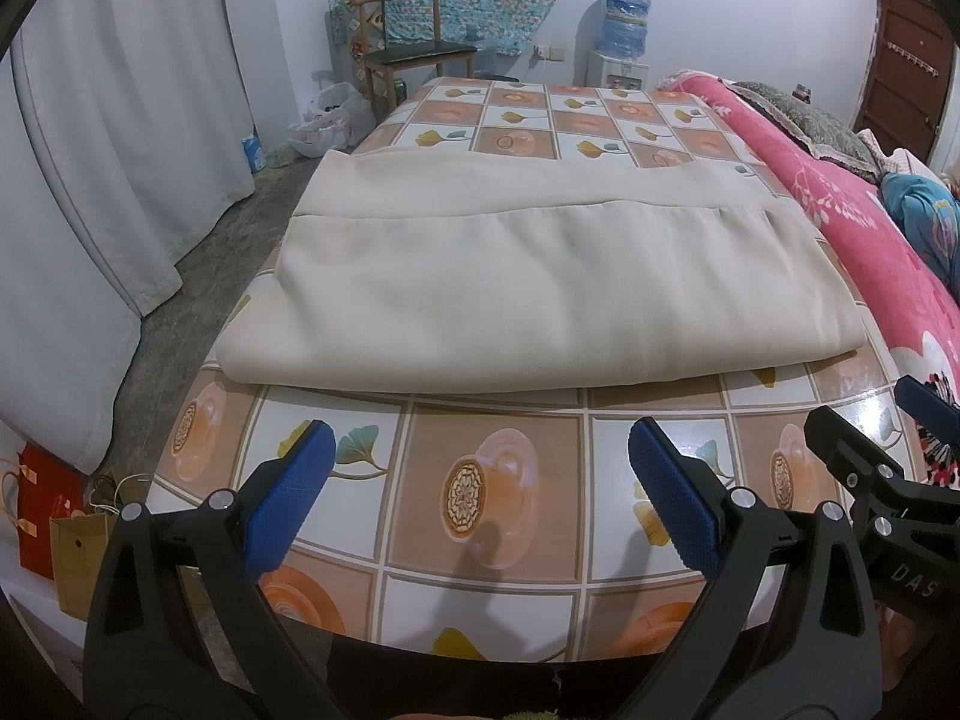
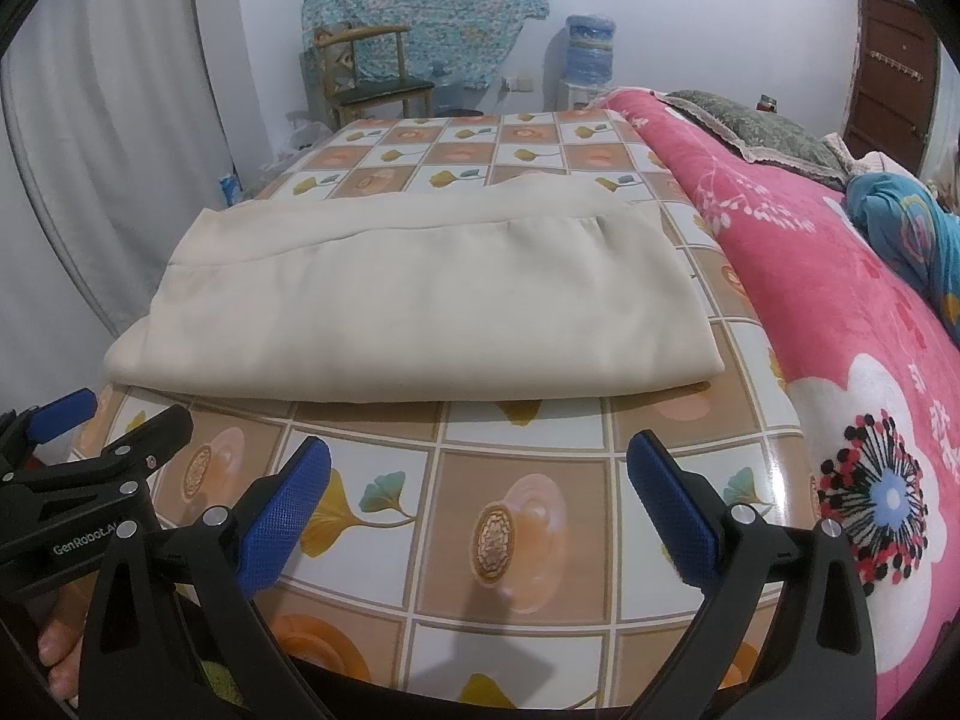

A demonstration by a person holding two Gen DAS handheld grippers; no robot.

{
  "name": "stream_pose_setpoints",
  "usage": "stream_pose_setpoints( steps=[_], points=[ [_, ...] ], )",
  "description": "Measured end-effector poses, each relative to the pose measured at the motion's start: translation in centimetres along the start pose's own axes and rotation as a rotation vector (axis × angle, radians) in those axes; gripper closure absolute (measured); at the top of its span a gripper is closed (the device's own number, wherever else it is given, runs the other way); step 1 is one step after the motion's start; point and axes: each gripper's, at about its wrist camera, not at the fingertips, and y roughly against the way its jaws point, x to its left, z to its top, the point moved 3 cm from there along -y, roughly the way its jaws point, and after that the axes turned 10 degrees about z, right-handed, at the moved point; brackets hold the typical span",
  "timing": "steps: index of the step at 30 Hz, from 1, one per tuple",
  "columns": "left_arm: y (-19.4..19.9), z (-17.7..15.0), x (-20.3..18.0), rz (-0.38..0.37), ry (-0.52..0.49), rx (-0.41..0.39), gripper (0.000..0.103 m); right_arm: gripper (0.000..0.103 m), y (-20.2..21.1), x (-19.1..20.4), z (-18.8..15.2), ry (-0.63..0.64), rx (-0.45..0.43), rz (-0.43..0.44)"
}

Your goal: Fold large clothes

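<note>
the beige folded cloth [image 1: 528, 294] lies flat on the tiled-pattern table [image 1: 498, 480], filling its middle, its far layer stepped back under a seam. nearer than the cloth, the left gripper [image 1: 480, 498] and right gripper [image 2: 480, 498] hover over bare table, jaws spread wide, empty. beside the table, the pink blanket [image 2: 840, 324] is cut off by the frame. fingertips [image 2: 57, 648] peek in, blurred.

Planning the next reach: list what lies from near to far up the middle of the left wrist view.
Open left gripper → bare patterned tablecloth → folded beige cloth → more tablecloth beyond it → wooden chair and water dispenser at the far wall.
</note>
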Motion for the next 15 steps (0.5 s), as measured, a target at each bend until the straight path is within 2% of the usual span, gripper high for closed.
stream_pose_setpoints(
  steps=[15],
  points=[
    [-0.03, -0.04, 0.12, -0.001, 0.002, -0.001, 0.008, 0.007, -0.09, 0.2, 0.11, 0.001, 0.0, -0.003]
  ],
)
